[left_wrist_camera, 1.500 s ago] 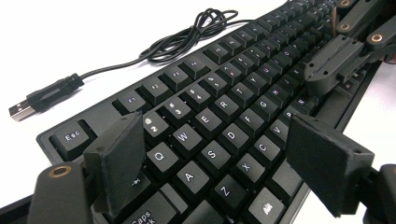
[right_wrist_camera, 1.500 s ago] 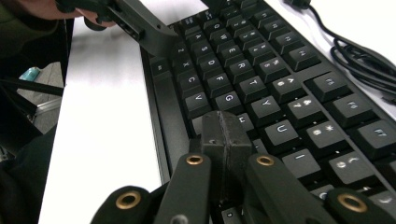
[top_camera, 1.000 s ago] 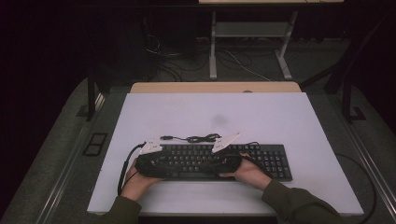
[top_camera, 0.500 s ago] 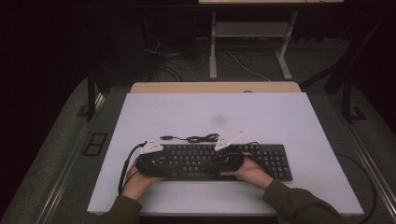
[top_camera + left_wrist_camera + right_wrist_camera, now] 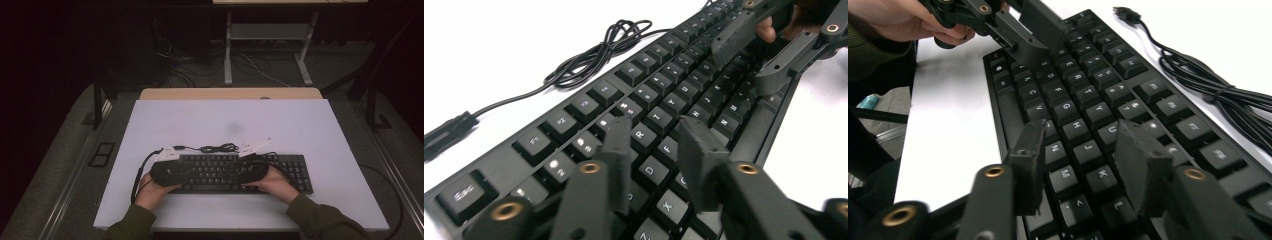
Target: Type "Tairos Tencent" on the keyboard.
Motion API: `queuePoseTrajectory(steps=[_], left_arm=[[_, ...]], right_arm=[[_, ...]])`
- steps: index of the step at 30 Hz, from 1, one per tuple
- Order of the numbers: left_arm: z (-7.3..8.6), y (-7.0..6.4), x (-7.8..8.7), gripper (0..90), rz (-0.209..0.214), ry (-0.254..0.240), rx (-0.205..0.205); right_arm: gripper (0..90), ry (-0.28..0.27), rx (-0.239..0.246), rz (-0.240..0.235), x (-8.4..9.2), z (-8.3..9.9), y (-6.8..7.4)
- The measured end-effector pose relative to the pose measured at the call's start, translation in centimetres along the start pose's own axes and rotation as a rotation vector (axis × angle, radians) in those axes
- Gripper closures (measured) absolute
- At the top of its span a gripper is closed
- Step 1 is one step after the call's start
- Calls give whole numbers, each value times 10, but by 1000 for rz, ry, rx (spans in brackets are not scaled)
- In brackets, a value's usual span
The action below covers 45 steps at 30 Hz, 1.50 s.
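A black keyboard (image 5: pixel 295 172) lies on the white table (image 5: pixel 225 115), its coiled cable (image 5: pixel 217 148) just behind it. My left gripper (image 5: pixel 654 130) hovers over the keyboard's left half, pointing along the key rows. Its jaws have just been closing, but a gap remains with only keys beneath. My right gripper (image 5: pixel 1082 135) faces it from the other side, above the middle keys. Its jaws have just been opening and hold nothing. In the high view both grippers (image 5: pixel 200 172) (image 5: pixel 237 171) sit low over the keys, nearly tip to tip.
The cable's USB plug (image 5: pixel 1125 12) lies loose on the table behind the keyboard. A black lead (image 5: pixel 137 177) trails from the left gripper off the table's near left. A wooden desk edge (image 5: pixel 230 93) borders the far side.
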<state>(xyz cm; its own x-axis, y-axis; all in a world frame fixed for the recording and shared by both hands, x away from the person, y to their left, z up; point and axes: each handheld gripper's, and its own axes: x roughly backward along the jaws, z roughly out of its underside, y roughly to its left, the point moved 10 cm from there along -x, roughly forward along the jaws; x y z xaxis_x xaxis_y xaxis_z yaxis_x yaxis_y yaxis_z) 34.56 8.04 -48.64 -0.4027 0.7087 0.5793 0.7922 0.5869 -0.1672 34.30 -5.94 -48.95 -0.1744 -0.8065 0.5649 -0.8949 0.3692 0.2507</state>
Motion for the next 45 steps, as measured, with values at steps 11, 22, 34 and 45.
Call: queuePoseTrajectory(steps=[11,22,34,45], left_arm=[[-6,-4,-14,887,40,19,-20],[-11,-5,-29,887,55,42,-40],[-10,-7,-40,887,60,82,-66],[-9,-6,-40,888,51,96,-73]], right_arm=[[392,-30,-40,48,13,4,-9],[267,-48,-58,107,26,9,-16],[222,-67,-75,156,37,14,-22],[213,-72,-68,172,38,14,-23]])
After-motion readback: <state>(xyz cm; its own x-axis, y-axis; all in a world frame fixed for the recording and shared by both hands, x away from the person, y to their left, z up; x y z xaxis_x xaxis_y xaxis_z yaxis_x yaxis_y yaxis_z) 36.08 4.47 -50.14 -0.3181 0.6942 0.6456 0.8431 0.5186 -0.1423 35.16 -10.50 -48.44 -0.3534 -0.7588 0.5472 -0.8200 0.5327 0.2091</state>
